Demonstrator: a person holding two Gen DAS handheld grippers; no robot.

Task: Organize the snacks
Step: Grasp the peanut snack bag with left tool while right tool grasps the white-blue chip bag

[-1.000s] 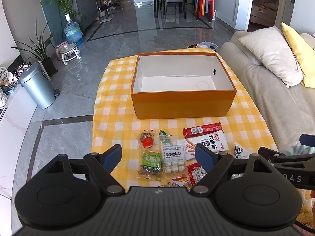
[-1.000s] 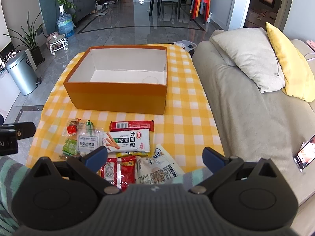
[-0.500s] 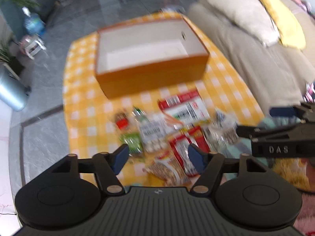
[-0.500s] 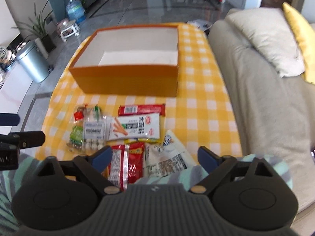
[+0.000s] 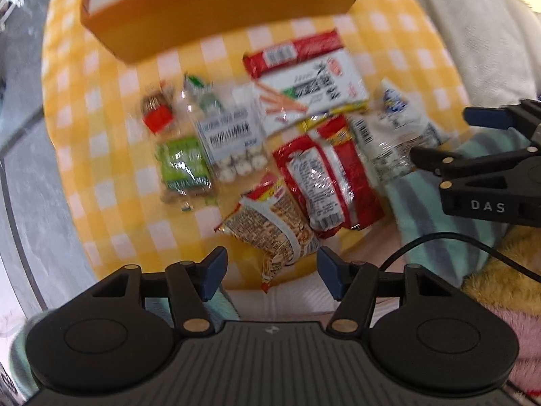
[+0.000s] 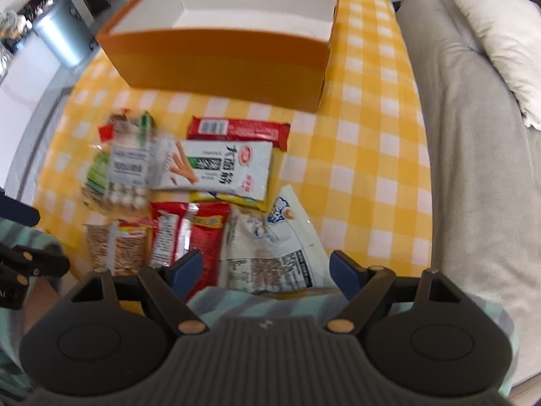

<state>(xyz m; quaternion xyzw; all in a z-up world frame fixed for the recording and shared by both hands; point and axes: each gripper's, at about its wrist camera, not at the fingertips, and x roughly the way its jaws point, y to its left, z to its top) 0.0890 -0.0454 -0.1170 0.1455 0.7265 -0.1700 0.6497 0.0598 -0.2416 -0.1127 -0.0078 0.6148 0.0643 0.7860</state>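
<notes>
At the bottom of both frames, the left gripper [image 5: 270,272] and right gripper [image 6: 265,270] are spread wide, holding nothing. Snacks [image 6: 216,169] lie mid-frame; the box [image 6: 219,57] stands above them, empty. Better to lower one gripper straight over a single packet edge, avoiding its neighbours.

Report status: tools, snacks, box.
Left tool open, right tool open, both empty. Snacks on cloth, none in orange box. Path unobstructed.
</notes>
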